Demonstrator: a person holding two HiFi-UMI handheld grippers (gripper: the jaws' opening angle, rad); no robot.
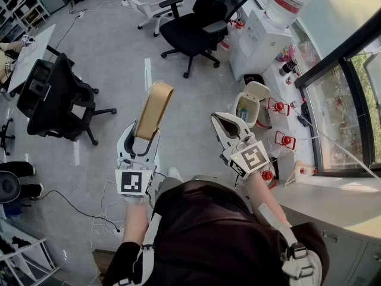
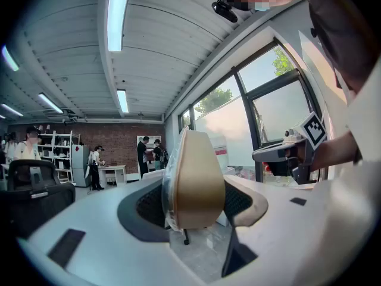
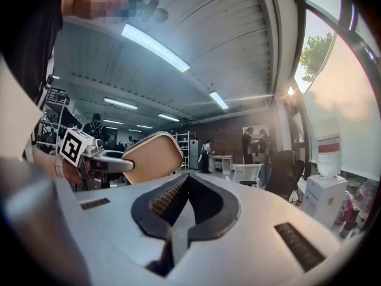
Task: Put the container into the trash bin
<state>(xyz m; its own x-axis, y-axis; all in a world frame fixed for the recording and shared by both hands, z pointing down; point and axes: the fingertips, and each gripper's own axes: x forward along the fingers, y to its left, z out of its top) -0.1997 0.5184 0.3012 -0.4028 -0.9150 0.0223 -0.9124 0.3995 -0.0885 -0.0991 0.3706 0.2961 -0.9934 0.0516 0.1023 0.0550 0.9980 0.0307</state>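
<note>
The container [image 1: 153,110] is a flat tan box with a clear film lid, held upright and edge-on. My left gripper [image 1: 139,136] is shut on its lower end; in the left gripper view the container [image 2: 193,183] stands between the dark pads [image 2: 149,206]. The trash bin [image 1: 247,107] is a small white bin with its lid up, on the floor ahead and to the right, beside the window wall. My right gripper [image 1: 225,123] hovers level nearer the bin, jaws shut with nothing between them [image 3: 186,180]. The right gripper view catches the container [image 3: 152,158] to its left.
A white water dispenser [image 1: 268,34] stands beyond the bin. Red fire extinguishers [image 1: 280,107] line the window wall. A black office chair [image 1: 199,22] sits ahead, another black chair [image 1: 53,100] to the left. Cables [image 1: 89,210] lie on the floor at lower left.
</note>
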